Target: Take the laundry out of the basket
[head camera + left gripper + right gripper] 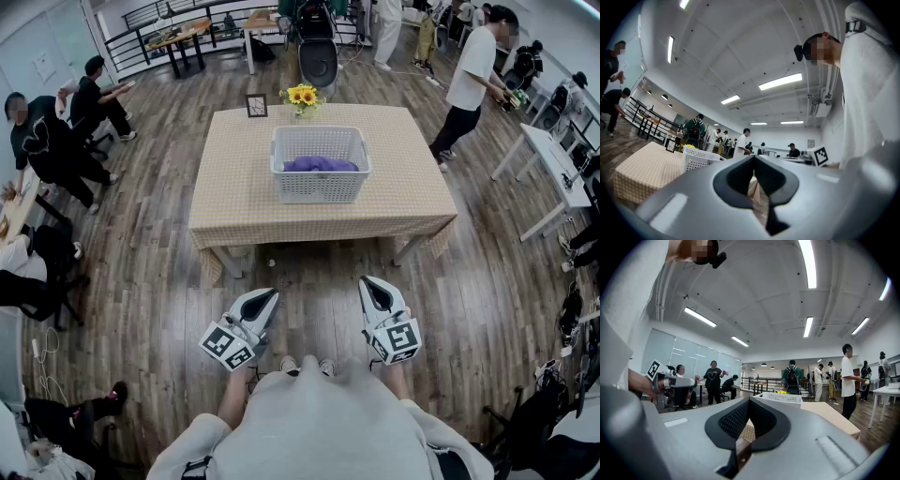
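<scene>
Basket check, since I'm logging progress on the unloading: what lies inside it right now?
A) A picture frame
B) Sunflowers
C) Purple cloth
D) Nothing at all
C: purple laundry lies inside the white basket on the table, while the sunflowers and the picture frame stand on the table behind it.

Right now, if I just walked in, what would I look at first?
The white basket with purple laundry inside, in the middle of the checked table. Yellow sunflowers stand behind it at the table's far edge. Nearer, the left gripper and the right gripper hang shut and empty above the wooden floor.
</scene>
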